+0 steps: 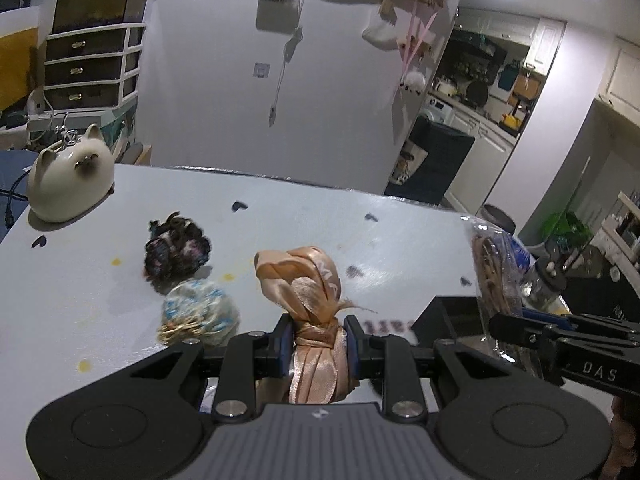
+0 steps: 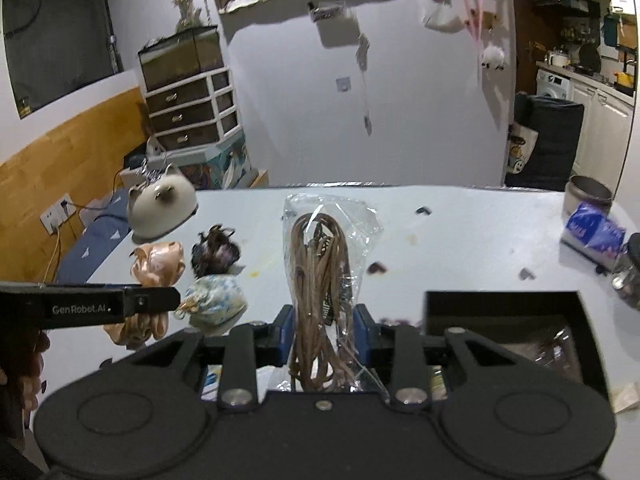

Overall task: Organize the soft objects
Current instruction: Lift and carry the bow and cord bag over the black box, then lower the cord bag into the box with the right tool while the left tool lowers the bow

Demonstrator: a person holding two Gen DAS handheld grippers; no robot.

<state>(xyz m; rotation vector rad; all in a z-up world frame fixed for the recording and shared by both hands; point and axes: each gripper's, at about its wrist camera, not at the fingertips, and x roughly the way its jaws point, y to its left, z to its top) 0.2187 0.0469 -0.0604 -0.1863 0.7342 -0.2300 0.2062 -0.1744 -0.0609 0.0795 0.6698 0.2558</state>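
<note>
Pale grey counter (image 1: pixel 400 240) with yellow stains and dark marks, white wall behind, kitchen off to the right. Left gripper (image 1: pixel 316 340) pinches a peach satin ribbon bundle (image 1: pixel 308 280), held above the counter, long axis pointing away from the camera. Right gripper (image 2: pixel 324 330) clamps a clear plastic bag of coiled brown cord (image 2: pixel 320 256), standing upright, crinkled top. Dark scrunchie (image 1: pixel 178 246) and light blue scrunchie (image 1: pixel 200 306) lie side by side on the counter. Black open box (image 2: pixel 500 304) near the right gripper.

Dim room, ceiling-light glare, fisheye-bent edges, perhaps slight blur.
</note>
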